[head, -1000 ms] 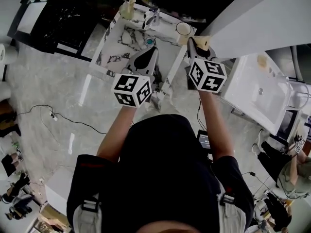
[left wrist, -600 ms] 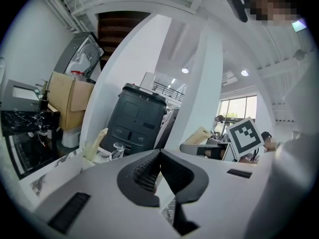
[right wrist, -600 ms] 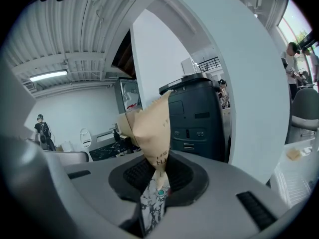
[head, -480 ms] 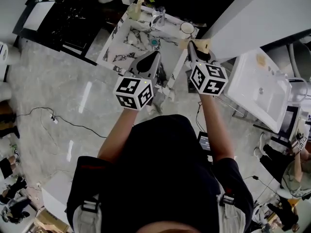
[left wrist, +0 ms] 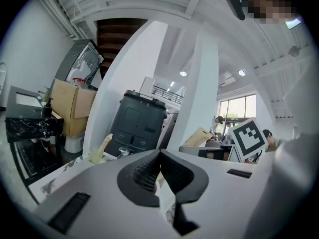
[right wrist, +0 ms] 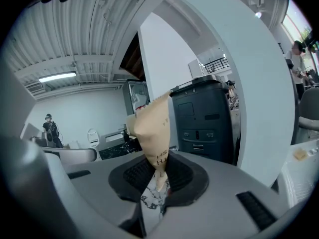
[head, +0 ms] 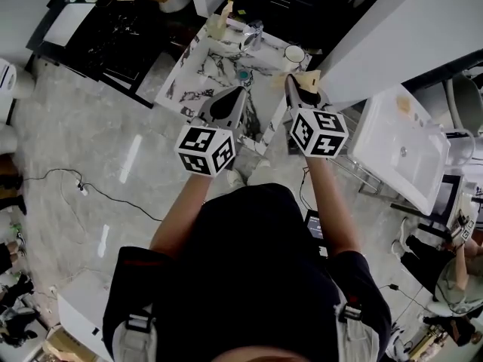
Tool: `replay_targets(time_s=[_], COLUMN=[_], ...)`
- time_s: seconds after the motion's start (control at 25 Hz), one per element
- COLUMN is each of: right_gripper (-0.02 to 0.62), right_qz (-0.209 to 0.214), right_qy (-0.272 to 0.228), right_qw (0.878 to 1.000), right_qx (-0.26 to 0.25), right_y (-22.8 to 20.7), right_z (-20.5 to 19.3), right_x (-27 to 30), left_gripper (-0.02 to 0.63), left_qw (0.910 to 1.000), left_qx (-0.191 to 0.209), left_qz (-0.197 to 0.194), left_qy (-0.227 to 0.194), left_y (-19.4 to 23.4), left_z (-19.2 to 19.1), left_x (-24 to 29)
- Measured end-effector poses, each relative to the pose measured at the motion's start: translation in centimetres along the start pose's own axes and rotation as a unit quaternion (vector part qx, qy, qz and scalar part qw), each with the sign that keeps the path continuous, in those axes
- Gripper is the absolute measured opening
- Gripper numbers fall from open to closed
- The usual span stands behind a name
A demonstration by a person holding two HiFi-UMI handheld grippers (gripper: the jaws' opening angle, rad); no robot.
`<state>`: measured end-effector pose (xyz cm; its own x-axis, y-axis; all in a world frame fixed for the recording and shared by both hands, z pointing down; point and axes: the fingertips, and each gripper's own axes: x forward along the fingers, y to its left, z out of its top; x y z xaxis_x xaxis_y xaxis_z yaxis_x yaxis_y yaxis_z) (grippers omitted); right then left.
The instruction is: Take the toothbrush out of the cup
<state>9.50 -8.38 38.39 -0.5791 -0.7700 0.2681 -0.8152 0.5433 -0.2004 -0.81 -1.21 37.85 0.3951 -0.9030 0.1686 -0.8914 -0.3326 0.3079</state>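
Note:
My right gripper (right wrist: 158, 171) is shut on a tan paper packet (right wrist: 152, 128) with dark print, which sticks up from between the pads. In the head view the packet (head: 311, 78) shows just beyond the right gripper (head: 290, 83), near a white cup (head: 294, 53) at the right corner of a marble-topped table (head: 219, 70). My left gripper (head: 240, 90) hangs over the table's near part, shut, with nothing between its jaws. In the left gripper view its pads (left wrist: 149, 171) meet. I cannot make out a toothbrush in the cup.
On the table are a second tan object (head: 219, 23) at the far left corner, a clear glass (head: 253, 32) and a small teal thing (head: 243, 74). A white washbasin (head: 400, 153) stands to the right, a white slanted column (head: 392, 29) behind it and black shelving (head: 113, 29) to the left.
Both grippers have moved forward together towards the marble table, which now lies closer under them. The right gripper's hold on the tan packet is unchanged.

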Motion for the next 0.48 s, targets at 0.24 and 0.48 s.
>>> replay_targets(time_s=[0.24,0.48], right_gripper=[0.078,0.077], right_qz=[0.015,0.051], right_qy=[0.005,0.013], right_qw=[1.0,0.999], right_qx=[-0.005,-0.01], right_y=[0.2,0.2], right_z=[0.4,1.1], right_x=[1.0,2.2], left_gripper=[0.011,0.011], left_qw=[1.0,0.9996], left_qx=[-0.002,0.006], left_qz=[0.007,0.028], left_qy=[-0.002,-0.002], left_y=[0.4,0.9], left_z=[0.4,1.3], left_x=[0.8,2.1])
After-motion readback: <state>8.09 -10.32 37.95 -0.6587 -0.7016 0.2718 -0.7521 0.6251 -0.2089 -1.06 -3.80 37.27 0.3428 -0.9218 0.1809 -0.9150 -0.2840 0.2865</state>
